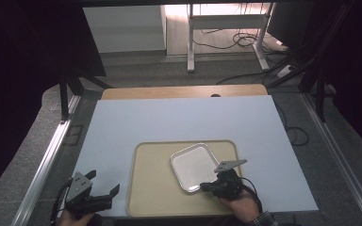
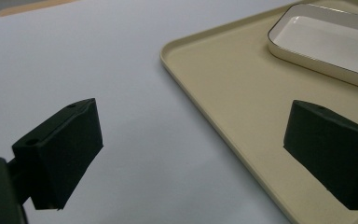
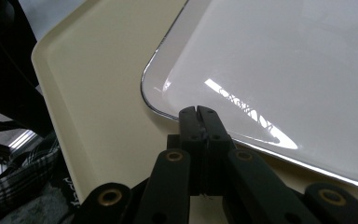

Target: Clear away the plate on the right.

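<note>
Near edge of the white worktop (image 1: 179,120): the left hand-held gripper (image 1: 104,194), jaws spread wide and holding nothing, sits at 9 o'clock of the beige tray (image 1: 153,188), just off its rim. The right hand-held gripper (image 1: 206,186) has its jaws pressed together on the near rim of the white rectangular plate (image 1: 193,165). The plate lies on the tray's right half, extending toward 11 o'clock from that gripper.

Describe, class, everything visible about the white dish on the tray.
The white dish is a shallow rectangular plate with rounded corners, a thin dark rim line and a glossy surface that mirrors light. It is empty and lies flat, turned askew, on the beige tray, toward its right side. The right gripper, jaws together, meets its near rim.
</note>
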A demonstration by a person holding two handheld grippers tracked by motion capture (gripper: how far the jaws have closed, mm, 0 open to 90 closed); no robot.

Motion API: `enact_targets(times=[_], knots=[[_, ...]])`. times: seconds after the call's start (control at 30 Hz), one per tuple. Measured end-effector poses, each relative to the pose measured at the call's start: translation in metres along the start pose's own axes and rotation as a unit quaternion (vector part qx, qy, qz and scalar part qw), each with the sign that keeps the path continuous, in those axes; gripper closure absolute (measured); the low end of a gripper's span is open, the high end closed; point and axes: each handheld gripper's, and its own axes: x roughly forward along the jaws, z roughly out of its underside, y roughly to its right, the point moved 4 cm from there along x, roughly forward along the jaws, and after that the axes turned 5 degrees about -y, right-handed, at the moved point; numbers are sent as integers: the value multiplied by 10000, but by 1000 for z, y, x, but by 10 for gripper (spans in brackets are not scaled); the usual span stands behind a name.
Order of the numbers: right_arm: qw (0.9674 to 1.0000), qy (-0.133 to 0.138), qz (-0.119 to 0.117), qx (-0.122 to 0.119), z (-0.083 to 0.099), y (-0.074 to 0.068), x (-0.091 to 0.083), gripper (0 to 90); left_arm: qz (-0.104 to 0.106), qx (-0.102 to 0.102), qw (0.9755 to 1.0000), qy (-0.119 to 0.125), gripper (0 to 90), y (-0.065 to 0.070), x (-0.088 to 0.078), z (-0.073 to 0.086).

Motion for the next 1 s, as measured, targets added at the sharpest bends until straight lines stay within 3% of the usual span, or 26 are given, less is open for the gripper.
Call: enact_targets(times=[0.2,1.0], knots=[[9998,-10,18,-187,-10,-5,14,900,0,-3,10000,3,41,0,0,0],[9991,115,-37,-407,-43,-11,48,900,12,-30,10000,17,41,-1,0,0]])
